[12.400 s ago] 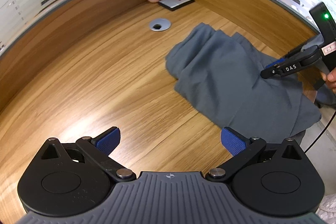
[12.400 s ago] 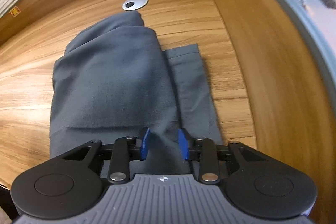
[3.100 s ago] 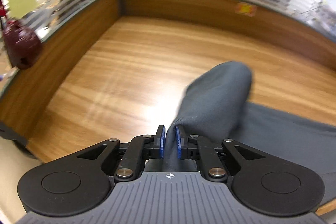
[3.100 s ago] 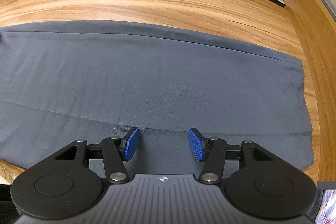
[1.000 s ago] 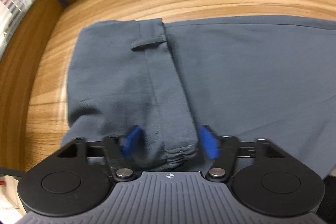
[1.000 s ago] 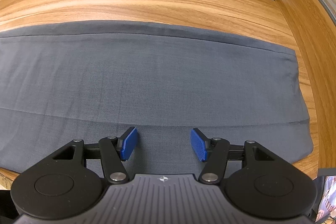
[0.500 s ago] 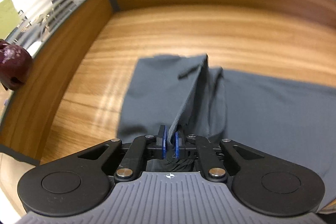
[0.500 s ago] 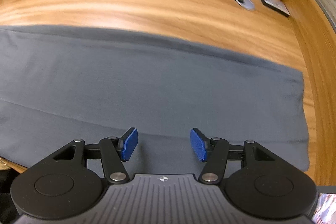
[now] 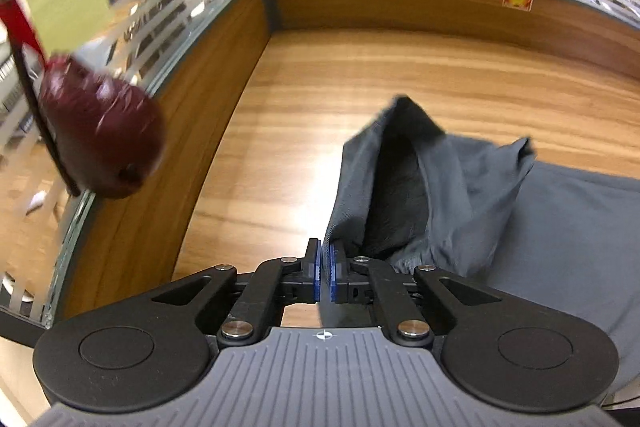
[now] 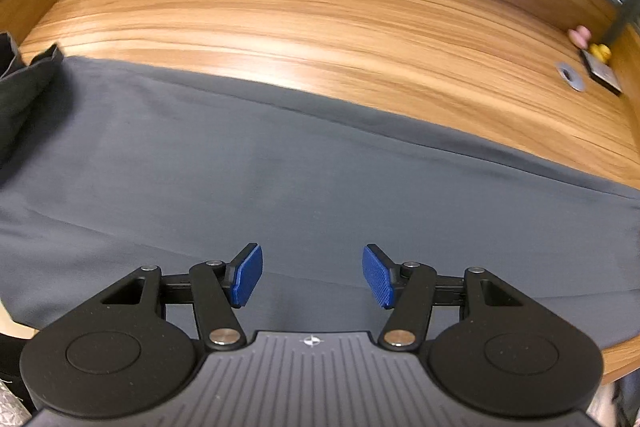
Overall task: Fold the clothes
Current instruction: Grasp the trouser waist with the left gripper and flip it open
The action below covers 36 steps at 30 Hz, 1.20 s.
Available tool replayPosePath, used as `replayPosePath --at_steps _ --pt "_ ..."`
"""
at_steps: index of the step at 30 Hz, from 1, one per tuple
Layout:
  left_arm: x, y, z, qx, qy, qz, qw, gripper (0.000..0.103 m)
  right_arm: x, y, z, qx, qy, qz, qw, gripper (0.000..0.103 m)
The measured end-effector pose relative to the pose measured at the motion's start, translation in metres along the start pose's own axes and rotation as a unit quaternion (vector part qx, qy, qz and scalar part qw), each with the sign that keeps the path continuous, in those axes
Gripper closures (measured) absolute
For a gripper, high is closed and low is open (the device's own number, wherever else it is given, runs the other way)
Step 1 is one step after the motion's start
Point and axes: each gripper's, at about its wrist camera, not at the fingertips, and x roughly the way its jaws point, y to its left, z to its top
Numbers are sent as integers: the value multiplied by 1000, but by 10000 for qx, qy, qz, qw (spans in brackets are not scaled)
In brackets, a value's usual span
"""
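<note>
Grey trousers (image 10: 320, 163) lie spread lengthwise across the wooden desk (image 10: 320, 11). My left gripper (image 9: 325, 273) is shut on the waistband end of the trousers (image 9: 440, 183) and holds it lifted off the desk, so the waist opening gapes. The rest of the cloth stays flat to the right. My right gripper (image 10: 312, 275) is open and empty, hovering over the near edge of the trousers. The lifted end shows at the far left of the right wrist view (image 10: 24, 87).
A dark red bag (image 9: 100, 139) hangs outside the wooden partition (image 9: 192, 131) at the left. A cable grommet (image 10: 570, 75), a grey box (image 10: 602, 73) and two toy ducks (image 10: 592, 43) sit at the desk's far right corner.
My left gripper, shut on the waistband, has lifted it higher and the waist opening has spread. My right gripper stays open and has shifted a little over the cloth.
</note>
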Motion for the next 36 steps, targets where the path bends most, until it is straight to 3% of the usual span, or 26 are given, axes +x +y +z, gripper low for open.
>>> replayPosePath --at_steps 12,14,16,17,19,25,36 --pt "41 62 -23 224 485 23 9986 92 10 106 10 -290 -28 354 9989 40" --pt "41 65 -25 170 518 -27 9985 79 9 117 10 -345 -40 364 9987 40" --pt "39 68 -26 113 523 -104 9985 50 7 123 12 -386 -38 366 9986 40" --pt "36 69 -27 103 492 -172 9986 48 6 125 12 -411 -36 360 9985 40" --pt "30 70 -27 84 441 -303 9985 41 8 126 14 -448 -25 349 9984 40" --pt "13 61 -20 167 360 -810 9959 33 10 121 13 -528 49 261 9983 40" --pt "19 1 -13 600 467 -1325 9883 31 25 78 1 -250 364 -127 9989 40"
